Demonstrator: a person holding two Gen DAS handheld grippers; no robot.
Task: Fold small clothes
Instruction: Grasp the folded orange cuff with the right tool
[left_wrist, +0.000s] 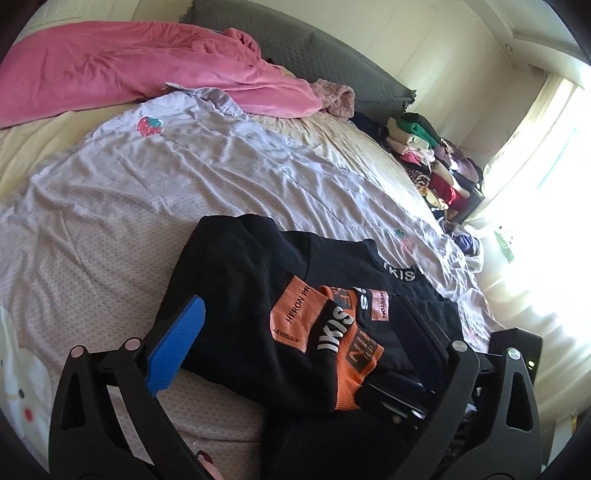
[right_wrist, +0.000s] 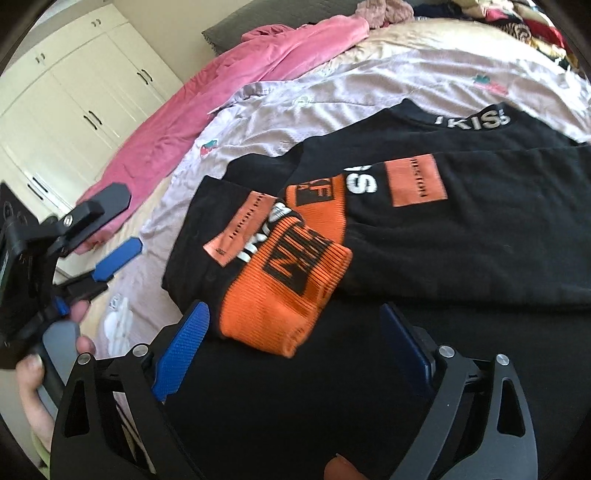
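From the left wrist view, the left gripper (left_wrist: 295, 354) stands with its jaws wide apart over a black garment (left_wrist: 236, 266) with orange cuffs and patches, which lies partly folded on the bed (left_wrist: 110, 206). The fabric sits between the fingers, but the pads do not press on it. An orange cuff (left_wrist: 354, 365) lies folded onto the body of the garment. Further back sit a pink blanket (left_wrist: 129, 66) and a pile of clothes (left_wrist: 432, 158) near the window.

From the right wrist view, the right gripper (right_wrist: 295, 354) also has its jaws apart, hovering just over the orange cuff (right_wrist: 288, 295) without clamping it. The left gripper (right_wrist: 107, 236) shows at the left edge, open and clear of the cloth, held by a hand (right_wrist: 37, 384).

Judging by this, the sleeves are folded in; the body still needs folding, and the pile awaits.
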